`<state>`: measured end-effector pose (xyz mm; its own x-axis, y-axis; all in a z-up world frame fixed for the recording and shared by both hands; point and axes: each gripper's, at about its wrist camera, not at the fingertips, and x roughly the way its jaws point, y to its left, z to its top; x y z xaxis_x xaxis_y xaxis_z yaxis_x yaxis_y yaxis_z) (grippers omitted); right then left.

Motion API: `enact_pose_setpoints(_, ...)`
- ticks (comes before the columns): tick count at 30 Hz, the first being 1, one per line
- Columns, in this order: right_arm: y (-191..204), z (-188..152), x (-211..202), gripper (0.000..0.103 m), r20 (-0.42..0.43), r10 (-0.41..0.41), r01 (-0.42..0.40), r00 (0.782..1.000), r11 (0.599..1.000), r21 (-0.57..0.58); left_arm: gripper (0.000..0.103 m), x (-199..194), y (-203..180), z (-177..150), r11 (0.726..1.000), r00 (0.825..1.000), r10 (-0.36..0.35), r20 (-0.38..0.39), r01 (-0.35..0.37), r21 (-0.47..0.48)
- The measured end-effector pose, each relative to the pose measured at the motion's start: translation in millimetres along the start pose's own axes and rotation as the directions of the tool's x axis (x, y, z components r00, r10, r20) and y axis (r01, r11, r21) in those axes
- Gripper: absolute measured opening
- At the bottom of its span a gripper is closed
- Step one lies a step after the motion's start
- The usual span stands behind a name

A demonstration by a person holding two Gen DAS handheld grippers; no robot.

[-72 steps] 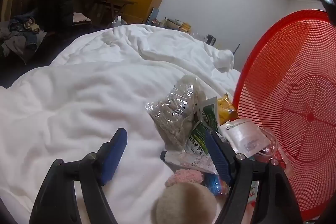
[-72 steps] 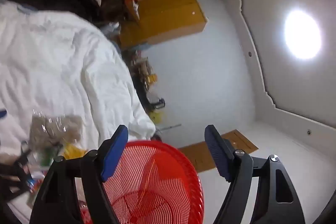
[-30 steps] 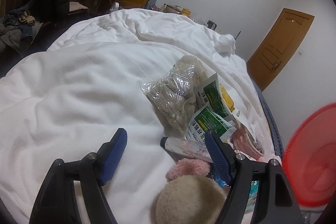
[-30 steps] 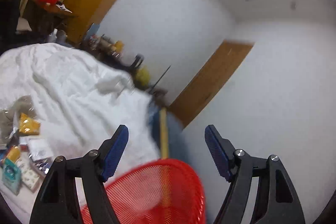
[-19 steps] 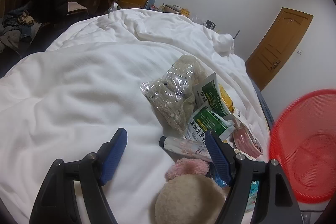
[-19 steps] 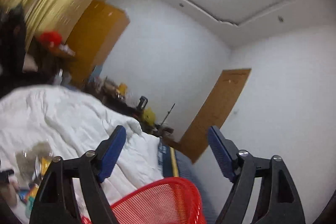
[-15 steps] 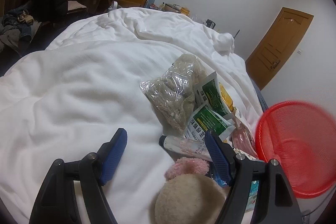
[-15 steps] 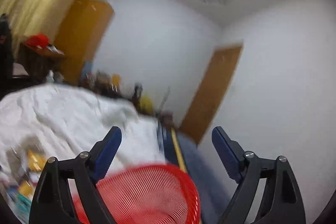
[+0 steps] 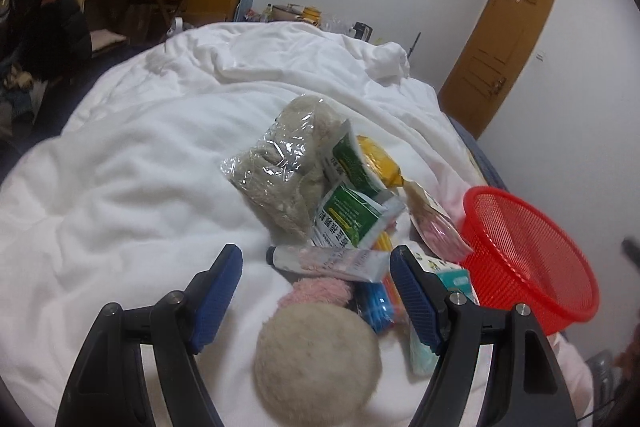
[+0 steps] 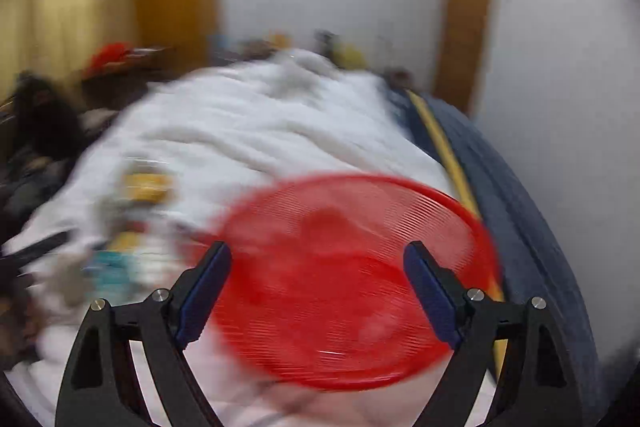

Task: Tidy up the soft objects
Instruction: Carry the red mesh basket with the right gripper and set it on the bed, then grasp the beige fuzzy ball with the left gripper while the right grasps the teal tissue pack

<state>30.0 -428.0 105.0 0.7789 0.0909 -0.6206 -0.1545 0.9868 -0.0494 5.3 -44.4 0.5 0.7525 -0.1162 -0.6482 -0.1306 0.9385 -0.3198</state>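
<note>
The left tongs (image 9: 316,295) are held wide and empty over the bed (image 9: 120,187). A beige ball (image 9: 316,351) lies just near of their tips, a tube (image 9: 328,259) crosswise just beyond. The red basket (image 9: 528,255) sits right of the pile; the right tongs (image 10: 318,287), also wide and empty, are nearer it. Only the left view is sharp; the right is blurred.

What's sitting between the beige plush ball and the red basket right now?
In the left wrist view, between the beige plush ball and the red basket lie a blue tube, a teal-and-white packet and the left claw's right finger.
</note>
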Motion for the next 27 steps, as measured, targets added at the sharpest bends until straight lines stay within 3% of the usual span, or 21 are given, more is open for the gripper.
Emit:
enact_pose_setpoints(4, 80.8, 4.5, -36.4, 0.087, 0.05, 0.173, -0.17, 0.984, 0.984, -0.047, 0.079, -20.7, -0.6, 0.5, 1.0, 1.0, 0.005, 0.027, -0.006, 0.019)
enact_pose_setpoints(9, 142.9, -15.1, -37.9, 0.087, 0.048, 0.158, -0.155, 0.986, 0.986, -0.057, 0.079, -54.4, 6.6, -0.9, 1.0, 0.994, 0.002, 0.109, -0.003, 0.007)
enact_pose_setpoints(12, 156.8, -31.5, -35.6, 0.087, 0.029, 0.16, -0.156, 0.987, 0.983, -0.093, 0.079, -57.1, 6.5, -4.8, 1.0, 0.994, 0.009, 0.111, -0.011, 0.017)
enact_pose_setpoints(18, 160.9, -42.9, -30.2, 0.087, 0.021, 0.142, -0.139, 0.99, 0.983, -0.117, 0.079, -31.0, 5.5, -12.5, 1.0, 1.0, 0.003, 0.004, -0.003, 0.016)
enact_pose_setpoints(27, 162.7, -43.4, -13.1, 0.087, -0.051, 0.197, -0.202, 0.979, 0.973, -0.113, 0.079, -19.3, 11.8, -17.3, 0.999, 0.998, 0.042, -0.044, -0.042, -0.017)
